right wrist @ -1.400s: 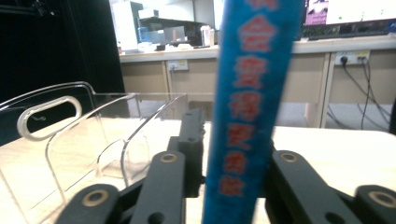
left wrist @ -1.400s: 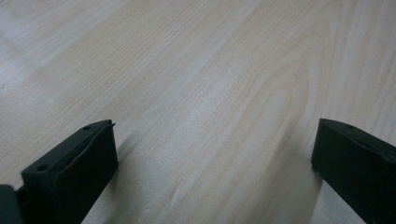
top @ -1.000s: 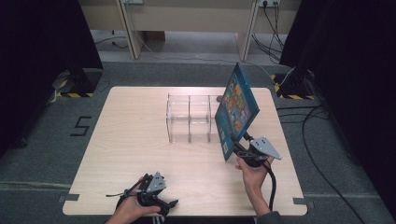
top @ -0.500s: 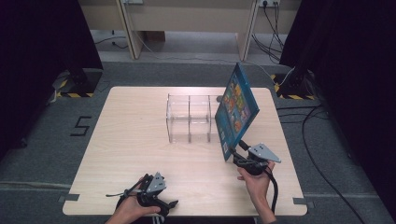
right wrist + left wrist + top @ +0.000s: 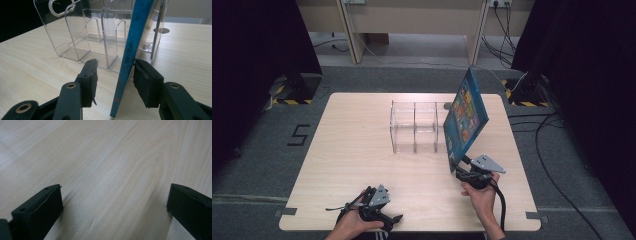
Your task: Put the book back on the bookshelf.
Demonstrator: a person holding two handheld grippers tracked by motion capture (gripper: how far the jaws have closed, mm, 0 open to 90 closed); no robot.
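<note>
Blue book (image 5: pixel 131 50) between right gripper (image 5: pixel 115 72) fingers

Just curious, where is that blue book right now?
In the high view the blue book stands tilted on the table's right side, beside the clear organizer, between the right claw's jaws.

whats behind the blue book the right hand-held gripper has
Behind the blue book stands a clear plastic organizer with upright dividers, on the wooden table. Its compartments on view look empty. The book covers part of the organizer's end section, so what lies there cannot be seen.
</note>
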